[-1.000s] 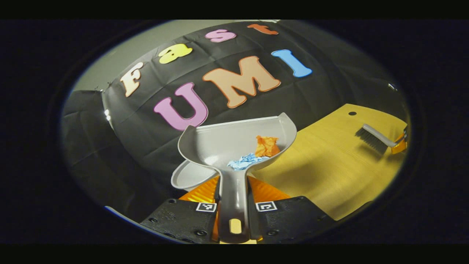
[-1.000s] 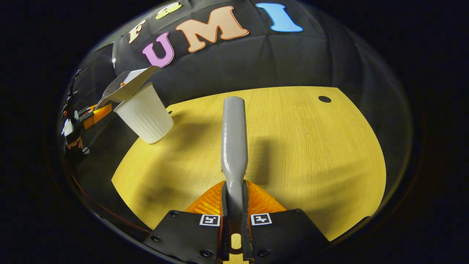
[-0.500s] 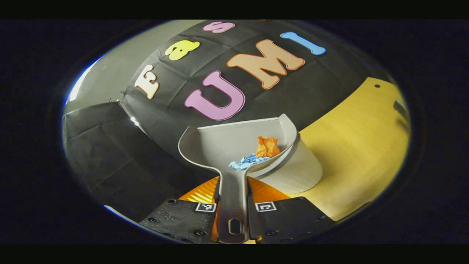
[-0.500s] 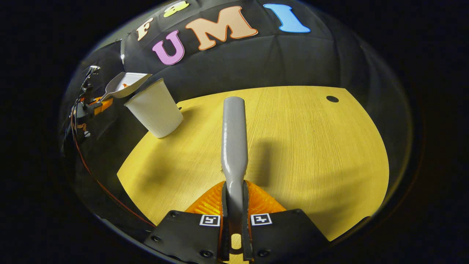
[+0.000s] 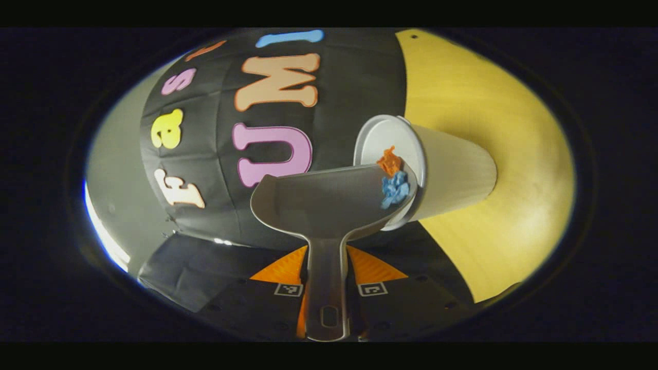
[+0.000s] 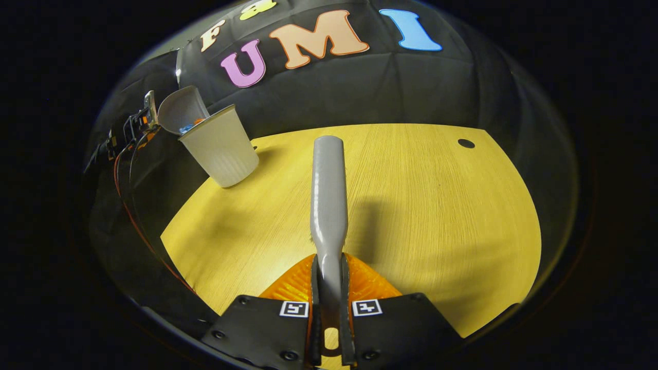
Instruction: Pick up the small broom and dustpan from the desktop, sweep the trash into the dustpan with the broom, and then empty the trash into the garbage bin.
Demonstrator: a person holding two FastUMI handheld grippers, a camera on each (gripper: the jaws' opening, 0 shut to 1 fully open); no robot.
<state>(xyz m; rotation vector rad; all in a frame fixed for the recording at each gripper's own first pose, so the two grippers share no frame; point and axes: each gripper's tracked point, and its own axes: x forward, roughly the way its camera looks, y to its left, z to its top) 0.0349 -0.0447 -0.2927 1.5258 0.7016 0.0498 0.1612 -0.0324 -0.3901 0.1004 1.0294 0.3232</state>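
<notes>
Dustpan: the grey dustpan (image 5: 329, 203) is held by its handle, both fingers of the left gripper (image 5: 329, 290) pressed against it. It is rolled sideways, its lowered side at the rim of the garbage bin.
Garbage bin: a white, ribbed, cup-shaped garbage bin (image 5: 452, 169) stands upright on the wooden desktop (image 5: 493, 113), near its edge by the booth wall. In the right gripper view the same garbage bin (image 6: 221, 149) has the dustpan (image 6: 180, 110) tipped over its mouth.
Trash: an orange paper wad (image 5: 389, 160) and a blue paper wad (image 5: 395, 189) lie bunched at the lowered side of the pan, right at the bin's opening. Whether they are past the rim cannot be told.
Broom: the small broom (image 6: 328, 190) is clenched at its handle by the right gripper (image 6: 329, 308), the grey back pointing forward over the middle of the desktop, well apart from the bin. Its bristles are not visible from this angle.
Desktop: no loose trash shows on the visible wood.
Done, as judged: both tools are picked up and the sweeping appears finished, since both wads are in the pan.
In hand: emptying the pan into the bin.
Left: both wads have to drop clear into the bin, likely needing a little more tilt.
Risk: a wad at the rim could fall outside the bin.
</notes>
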